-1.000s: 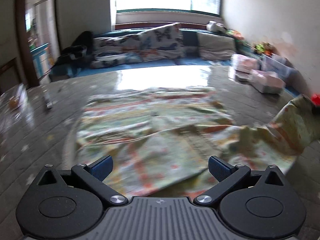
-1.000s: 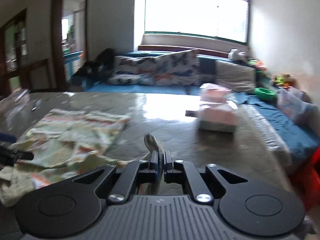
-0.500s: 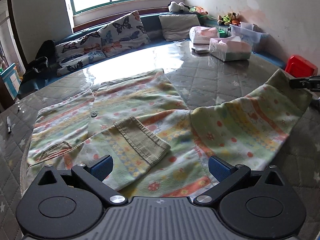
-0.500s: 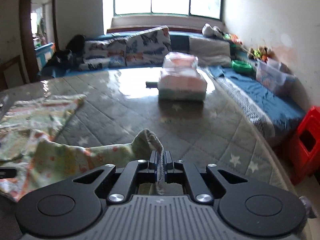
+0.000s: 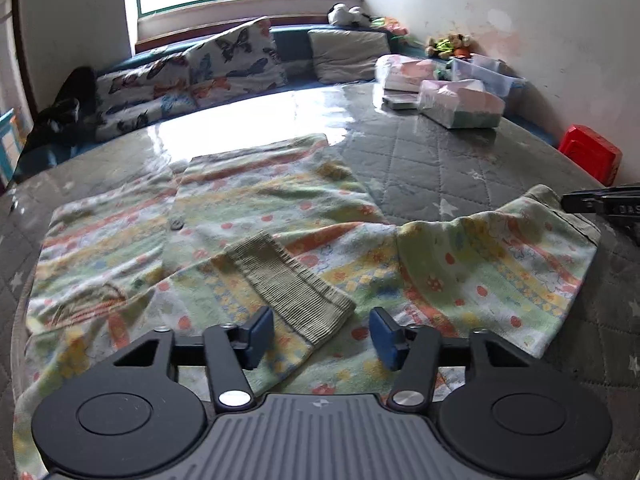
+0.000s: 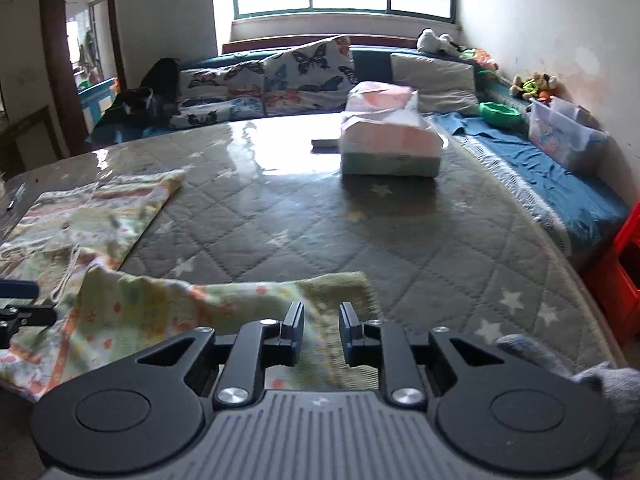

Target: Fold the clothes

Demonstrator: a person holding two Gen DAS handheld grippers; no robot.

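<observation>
Floral garment (image 5: 304, 216) spread on my quilted table (image 5: 460, 168). My left gripper (image 5: 320, 340) is closing, pads clear of cloth; my right gripper (image 6: 320, 332) is opening over the sleeve (image 6: 224, 300).

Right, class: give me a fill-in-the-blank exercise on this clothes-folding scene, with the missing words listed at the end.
1. The patterned garment lies spread on a grey ____ surface dotted with stars.
2. The ribbed cuff between the left gripper's closing jaws is coloured ____.
3. The cushions under the window are printed with ____.
4. The right gripper's opening jaws are above the garment's ____.

Missing words: quilted; olive green; butterflies; sleeve
</observation>
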